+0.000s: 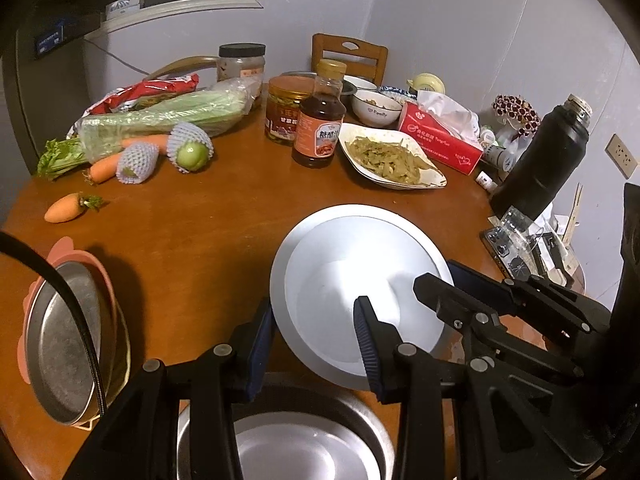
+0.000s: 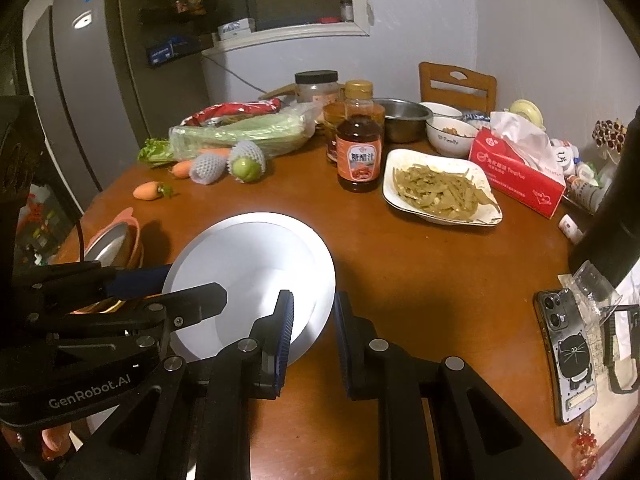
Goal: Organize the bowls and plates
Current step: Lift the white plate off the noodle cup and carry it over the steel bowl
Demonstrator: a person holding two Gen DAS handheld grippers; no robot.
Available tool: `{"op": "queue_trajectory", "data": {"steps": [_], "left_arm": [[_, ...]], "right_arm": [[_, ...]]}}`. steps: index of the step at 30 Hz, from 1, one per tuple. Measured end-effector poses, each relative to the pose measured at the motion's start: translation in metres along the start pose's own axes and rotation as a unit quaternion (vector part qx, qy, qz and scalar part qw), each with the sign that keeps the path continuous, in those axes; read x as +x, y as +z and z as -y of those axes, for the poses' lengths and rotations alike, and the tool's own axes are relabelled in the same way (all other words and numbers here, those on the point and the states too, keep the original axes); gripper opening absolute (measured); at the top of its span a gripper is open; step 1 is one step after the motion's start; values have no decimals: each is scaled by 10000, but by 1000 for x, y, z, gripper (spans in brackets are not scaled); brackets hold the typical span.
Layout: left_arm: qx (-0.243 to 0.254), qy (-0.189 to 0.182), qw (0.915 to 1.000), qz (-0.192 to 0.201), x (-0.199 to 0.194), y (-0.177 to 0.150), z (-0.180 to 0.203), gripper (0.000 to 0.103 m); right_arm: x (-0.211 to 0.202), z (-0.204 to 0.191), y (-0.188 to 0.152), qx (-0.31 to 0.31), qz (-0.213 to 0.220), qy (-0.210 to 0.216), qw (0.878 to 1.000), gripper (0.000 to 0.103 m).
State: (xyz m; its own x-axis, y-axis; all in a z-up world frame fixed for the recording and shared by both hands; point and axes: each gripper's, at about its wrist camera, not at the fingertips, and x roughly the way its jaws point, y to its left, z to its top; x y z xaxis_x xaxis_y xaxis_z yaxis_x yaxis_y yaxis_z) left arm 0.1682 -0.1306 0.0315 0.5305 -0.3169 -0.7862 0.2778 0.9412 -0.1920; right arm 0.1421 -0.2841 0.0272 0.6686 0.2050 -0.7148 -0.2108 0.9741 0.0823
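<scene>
Two white plates (image 1: 360,280) lie stacked on the brown table; they also show in the right wrist view (image 2: 256,268). My left gripper (image 1: 316,340) is open, its fingers straddling the stack's near edge. My right gripper (image 2: 312,340) is open with the stack's right rim between its fingers, not clamped; it reaches in from the right in the left wrist view (image 1: 444,276). A steel bowl (image 1: 308,440) sits just below the left gripper. A steel dish in a pink holder (image 1: 64,340) stands tilted at the left, also seen in the right wrist view (image 2: 116,240).
A plate of green beans (image 2: 440,188), sauce bottle (image 2: 358,148), tissue box (image 2: 516,172), bowls (image 2: 450,136), vegetables (image 2: 240,132) and carrots (image 2: 148,191) fill the far side. A black flask (image 1: 540,160) and a phone (image 2: 568,352) lie at the right edge.
</scene>
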Motion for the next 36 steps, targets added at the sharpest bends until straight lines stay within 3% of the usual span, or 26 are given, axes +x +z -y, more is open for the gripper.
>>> {"op": "queue_trajectory", "data": {"steps": [36], "left_arm": [[-182, 210, 9975, 645, -92, -50, -41, 39]], "right_arm": [[-57, -86, -14, -606, 467, 180, 9969, 21]]}}
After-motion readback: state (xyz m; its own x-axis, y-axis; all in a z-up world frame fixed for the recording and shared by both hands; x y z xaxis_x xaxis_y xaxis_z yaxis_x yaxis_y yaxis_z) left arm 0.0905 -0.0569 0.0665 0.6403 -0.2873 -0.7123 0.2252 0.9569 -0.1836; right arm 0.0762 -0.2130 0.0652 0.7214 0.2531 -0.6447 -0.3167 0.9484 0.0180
